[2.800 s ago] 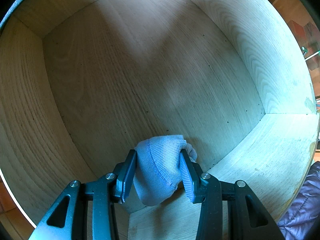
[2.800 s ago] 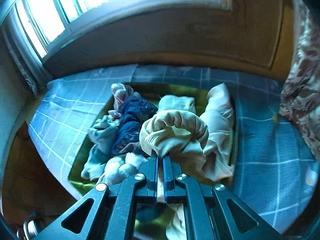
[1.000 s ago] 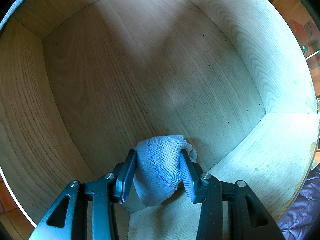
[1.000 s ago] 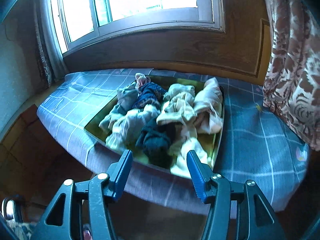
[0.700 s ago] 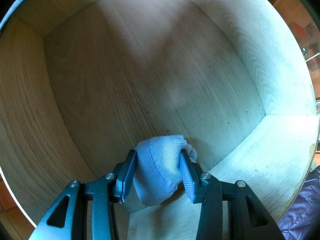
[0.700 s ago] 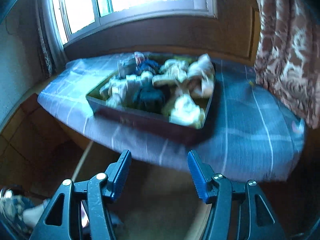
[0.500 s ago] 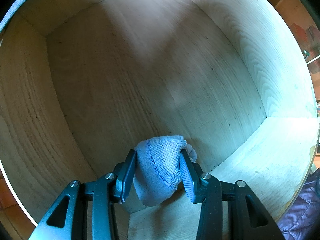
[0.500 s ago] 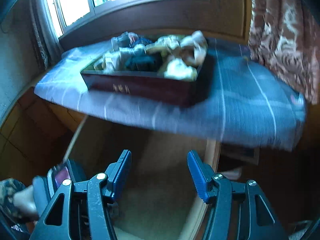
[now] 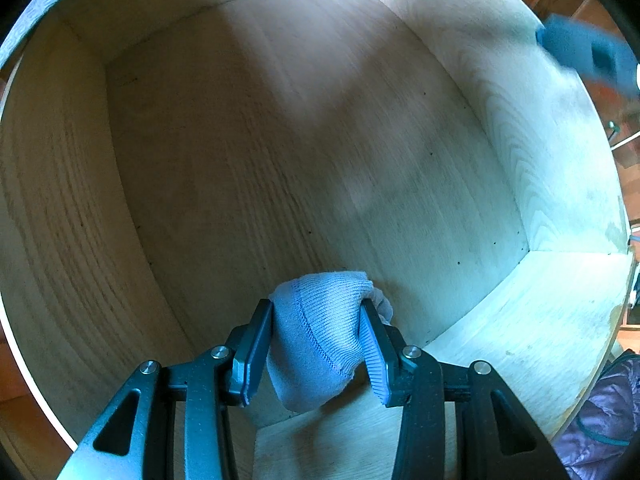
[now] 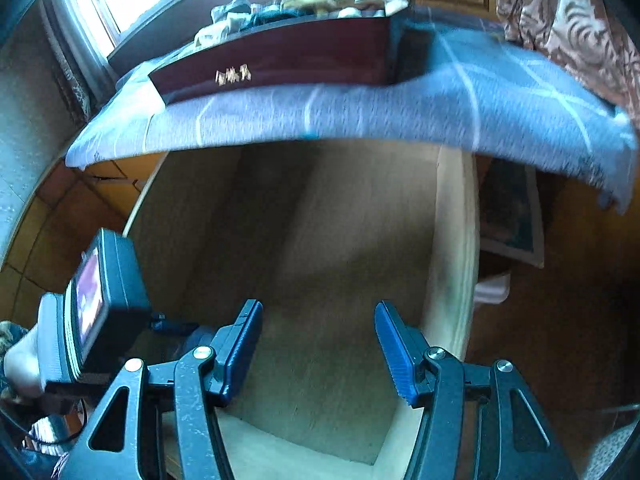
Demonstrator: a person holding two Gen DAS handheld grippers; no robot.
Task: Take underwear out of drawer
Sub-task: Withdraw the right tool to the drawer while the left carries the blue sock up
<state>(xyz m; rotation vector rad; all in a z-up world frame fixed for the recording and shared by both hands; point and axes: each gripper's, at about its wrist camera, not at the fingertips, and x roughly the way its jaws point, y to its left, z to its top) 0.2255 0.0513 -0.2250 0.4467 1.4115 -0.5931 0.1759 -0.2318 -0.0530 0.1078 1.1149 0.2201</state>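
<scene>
My left gripper [image 9: 315,306] is shut on a pale blue ribbed piece of underwear [image 9: 320,344], low inside the light wooden drawer [image 9: 280,140]. The cloth bulges between the two fingers and hangs a little below them. No other garment shows on the drawer floor. My right gripper [image 10: 318,312] is open with nothing between its fingers, hovering over the drawer [image 10: 452,260] near its front. In the left wrist view it shows as a blurred blue shape [image 9: 588,56] at the upper right rim.
A dark red tray [image 10: 280,60] heaped with clothes [image 10: 320,0] stands on a blue chequered cloth [image 10: 460,108] above the drawer. The left gripper's camera unit [image 10: 100,300] is at the left. A patterned curtain [image 10: 568,20] hangs at the right.
The right gripper let go of a cream garment in the tray, opened, then swung back and down over the drawer. The left gripper kept its hold and barely shifted.
</scene>
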